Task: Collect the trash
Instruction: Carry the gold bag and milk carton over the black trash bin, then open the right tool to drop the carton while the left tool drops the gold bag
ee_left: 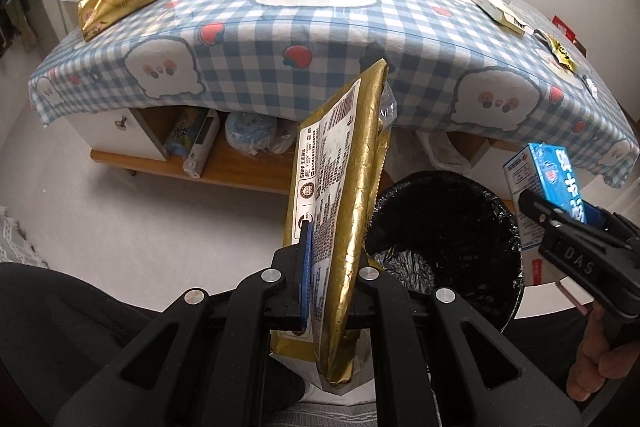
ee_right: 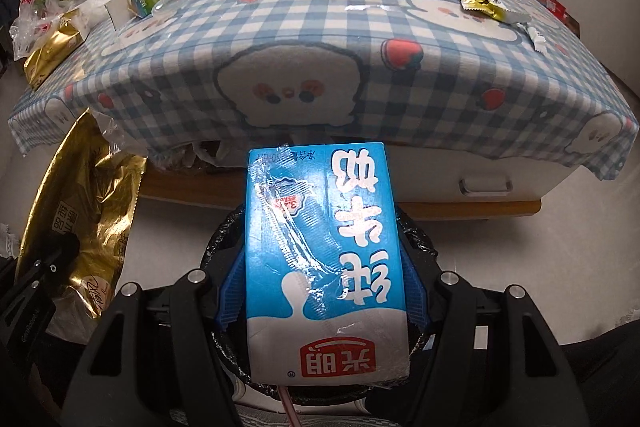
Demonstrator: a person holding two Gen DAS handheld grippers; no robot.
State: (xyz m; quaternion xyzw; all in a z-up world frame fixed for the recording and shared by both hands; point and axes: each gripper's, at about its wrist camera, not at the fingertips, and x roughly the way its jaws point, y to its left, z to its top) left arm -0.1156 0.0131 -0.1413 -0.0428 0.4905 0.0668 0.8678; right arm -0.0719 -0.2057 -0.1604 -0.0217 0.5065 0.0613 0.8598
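I've got both tongs clamped, left (ee_left: 326,267) on a flat gold foil tissue pack (ee_left: 340,195), right (ee_right: 322,291) on a blue milk carton (ee_right: 324,247), so next I just open up over the black-lined bin (ee_left: 452,227) right below them.

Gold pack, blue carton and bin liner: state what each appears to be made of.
Gold pack in the left gripper: probably metallised plastic film, glossy, with sharp shiny creases. Blue carton in the right gripper: likely coated paperboard, with crisp folded edges, a smooth printed face and a clear crinkled wrapper stuck on. Bin liner: thin black plastic, wrinkled and glinting.
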